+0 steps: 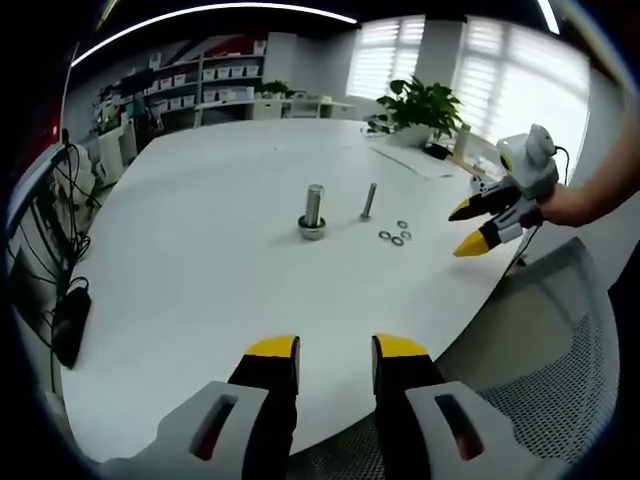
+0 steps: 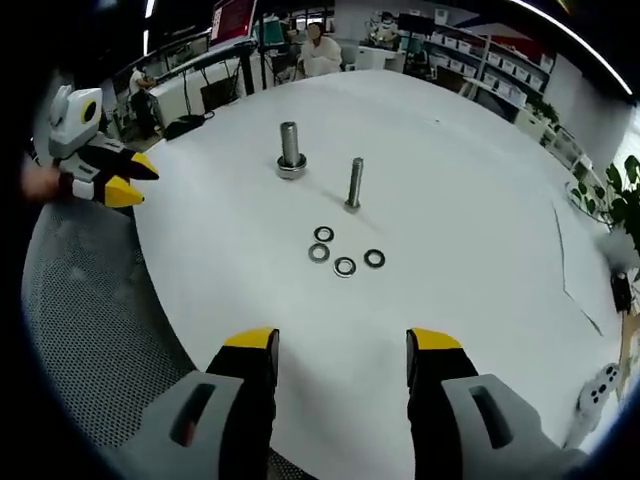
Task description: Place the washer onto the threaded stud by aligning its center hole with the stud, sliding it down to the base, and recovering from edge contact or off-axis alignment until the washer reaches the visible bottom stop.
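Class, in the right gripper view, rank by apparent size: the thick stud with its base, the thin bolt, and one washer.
1. Thick stud
2. Thin bolt, nearly as tall but slimmer
3. Washer, smallest, though nearest the camera

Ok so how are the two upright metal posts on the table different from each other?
The thick stud is wider than the thin bolt. The thick stud stands in a round collar at its base, while the thin bolt rises straight from the table on a small foot. The thin bolt stands nearer the four loose washers. Both are upright, metallic and bare, with no washer on them.
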